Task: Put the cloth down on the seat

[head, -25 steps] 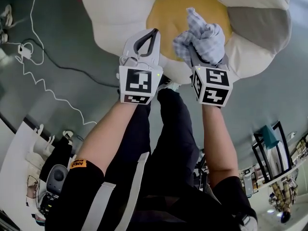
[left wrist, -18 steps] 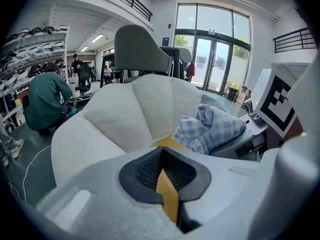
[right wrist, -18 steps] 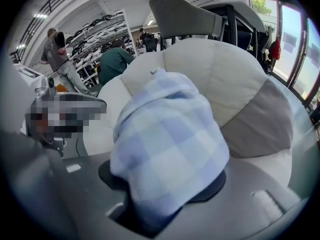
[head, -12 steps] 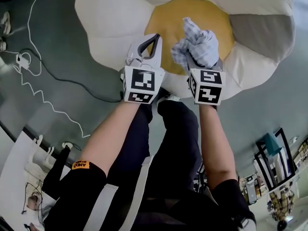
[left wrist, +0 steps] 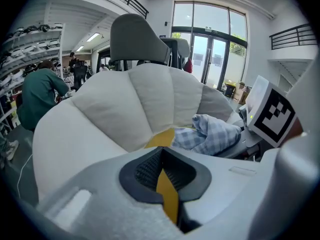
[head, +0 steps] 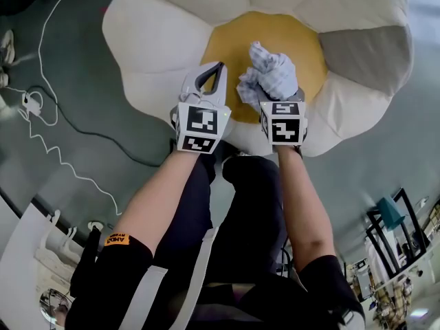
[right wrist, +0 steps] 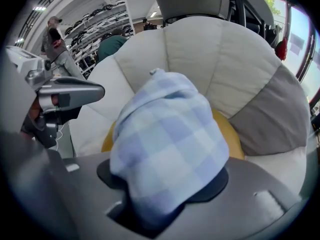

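A bunched blue-and-white checked cloth (head: pixel 272 73) is in my right gripper (head: pixel 273 89), whose jaws are opening with the cloth still wadded between them. It hangs just over the yellow centre (head: pixel 223 47) of the flower-shaped seat (head: pixel 155 33), which has white petals and one grey petal. In the right gripper view the cloth (right wrist: pixel 167 144) fills the jaws (right wrist: pixel 165 204) and hides the pads. My left gripper (head: pixel 218 69) hovers beside it to the left, shut and empty. From the left gripper view, its jaws (left wrist: pixel 162 171) point at the seat (left wrist: pixel 125 104), with the cloth (left wrist: pixel 212 134) to the right.
The person's dark-trousered legs (head: pixel 240 184) stand at the seat's near edge. A white cable (head: pixel 48 122) and a dark cable (head: pixel 103 133) trail over the grey floor to the left. A black rack (head: pixel 385 212) stands at the lower right. People (left wrist: pixel 42 91) stand by shelves behind the seat.
Both grippers have moved in over the seat. The cloth now sits above the yellow centre, closer to it than before.
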